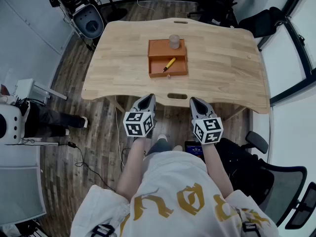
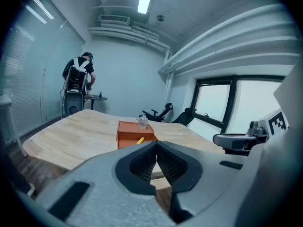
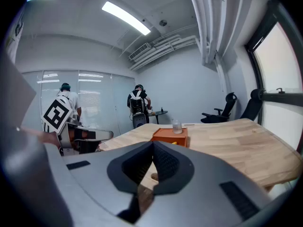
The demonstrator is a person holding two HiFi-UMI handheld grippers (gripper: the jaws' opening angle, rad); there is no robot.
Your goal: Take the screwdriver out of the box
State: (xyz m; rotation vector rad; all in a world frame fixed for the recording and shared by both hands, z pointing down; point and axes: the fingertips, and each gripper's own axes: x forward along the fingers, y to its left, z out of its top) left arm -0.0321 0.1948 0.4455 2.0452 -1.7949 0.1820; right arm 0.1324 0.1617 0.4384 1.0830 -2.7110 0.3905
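Note:
An orange box [image 1: 167,58] stands mid-table with its drawer pulled toward me. In the drawer lies a yellow-handled screwdriver [image 1: 169,64], at a slant. A small clear jar [image 1: 174,41] sits on the box's top. Both grippers hover side by side off the table's near edge, well short of the box. My left gripper [image 1: 149,98] is shut with nothing in it, and my right gripper [image 1: 193,101] is likewise shut and empty. The left gripper view shows the box [image 2: 135,132], the screwdriver [image 2: 140,139] and the jar [image 2: 143,122] beyond the closed jaws. The right gripper view shows the box [image 3: 171,135] and jar [image 3: 176,126] ahead.
The wooden table [image 1: 222,68] has a slot [image 1: 177,96] near its front edge. Office chairs [image 1: 217,4] stand behind it, and another chair [image 1: 276,181] is at my right. A person [image 2: 78,74] stands by a small round table [image 2: 97,98] in the far corner.

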